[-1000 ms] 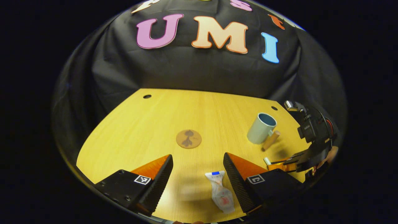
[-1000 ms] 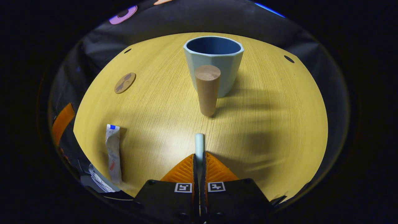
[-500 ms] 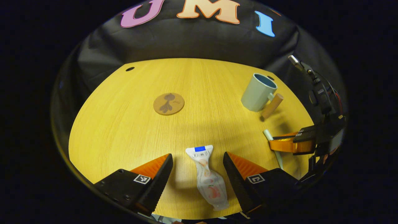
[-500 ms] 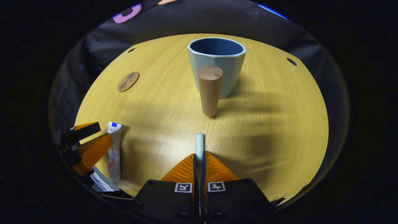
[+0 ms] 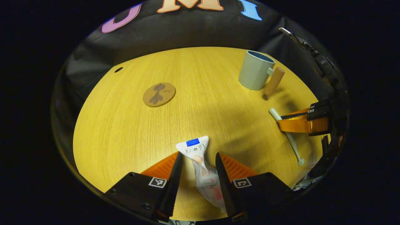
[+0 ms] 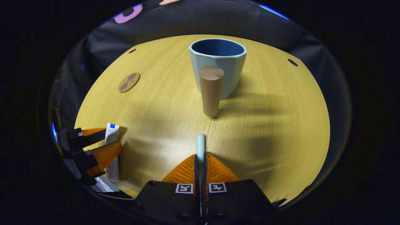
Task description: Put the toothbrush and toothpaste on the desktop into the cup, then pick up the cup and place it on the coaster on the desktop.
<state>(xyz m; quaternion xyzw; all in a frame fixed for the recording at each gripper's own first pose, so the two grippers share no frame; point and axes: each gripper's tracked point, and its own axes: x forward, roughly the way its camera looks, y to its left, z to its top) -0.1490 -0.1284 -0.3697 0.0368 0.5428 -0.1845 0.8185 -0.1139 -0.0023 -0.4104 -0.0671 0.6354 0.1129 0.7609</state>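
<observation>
- Down and forward comes the left gripper [image 5: 196, 162] since a second ago, its ribbed orange fingers now narrowed to either side of the toothpaste [image 5: 201, 168]; from here I cannot tell if both press on it.
- Toothpaste: a soft, crinkled white tube with a flat crimped end and a blue patch, lying flat on the desktop [image 5: 125, 131], well apart from the cup [image 5: 254, 70].
- Over on the right, the right gripper [image 6: 200, 161] has not budged: fingers pressed together, pinching the toothbrush [image 6: 200, 145], a slim pale rod.
- In the left gripper view the toothbrush [image 5: 286, 134] slants across those orange fingers, one end toward the cup.
- Cup: pale blue-green, faceted sides, darker blue inside, standing upright with a smooth tapered wooden peg for a handle.
- Coaster [image 5: 159, 94]: a thin round brown disc with a dark motif, flat on the yellow wood-grain top, well apart from the cup.
</observation>
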